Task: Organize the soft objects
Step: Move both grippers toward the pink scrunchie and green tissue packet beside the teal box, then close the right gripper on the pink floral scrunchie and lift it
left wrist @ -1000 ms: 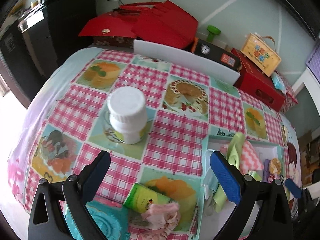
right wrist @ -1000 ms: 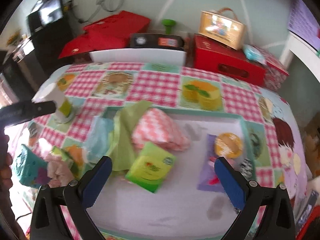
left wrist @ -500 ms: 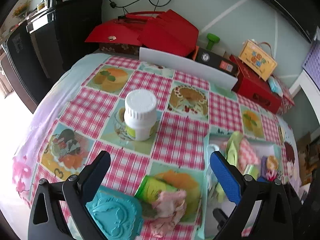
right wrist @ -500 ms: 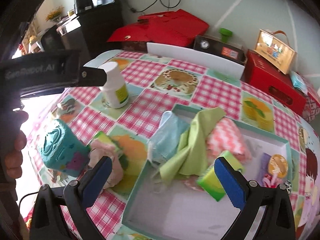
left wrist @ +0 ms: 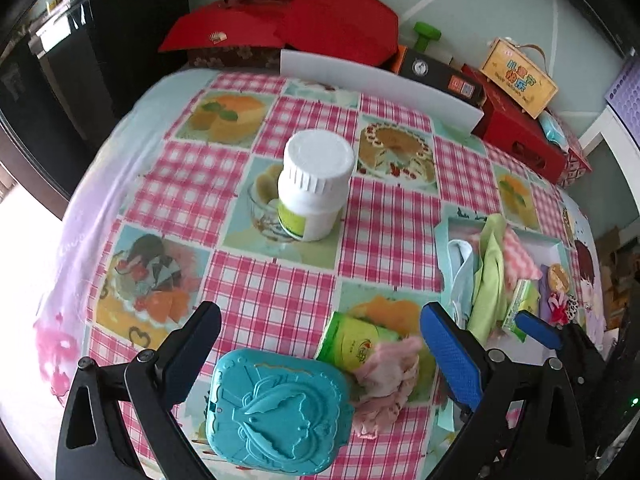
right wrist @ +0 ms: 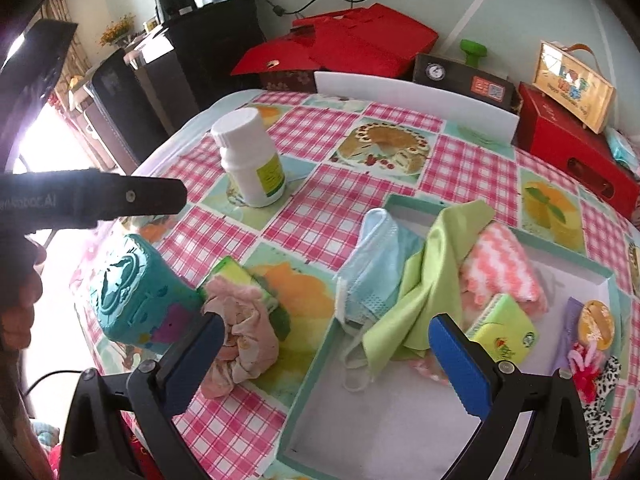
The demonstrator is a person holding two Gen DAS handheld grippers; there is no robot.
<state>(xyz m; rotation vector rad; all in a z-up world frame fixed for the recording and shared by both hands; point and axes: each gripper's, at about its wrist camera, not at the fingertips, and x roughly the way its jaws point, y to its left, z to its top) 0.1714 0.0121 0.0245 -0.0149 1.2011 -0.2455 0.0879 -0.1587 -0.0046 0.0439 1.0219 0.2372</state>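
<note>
A crumpled pink cloth lies on the tablecloth beside a green tissue pack and a teal box. A shallow teal-rimmed tray holds a blue face mask, a green cloth, a pink-white cloth and a green tissue pack. My right gripper is open and empty, over the tray's left edge next to the pink cloth. My left gripper is open and empty above the teal box and tissue pack.
A white pill bottle stands mid-table. A purple packet with an orange disc and small hair ties lie at the tray's right. Red boxes, a white board and black cabinets line the far side.
Both grippers have pulled back and swung left. The right view now shows the pink cloth and teal box near its left finger. Both grippers stay open.
</note>
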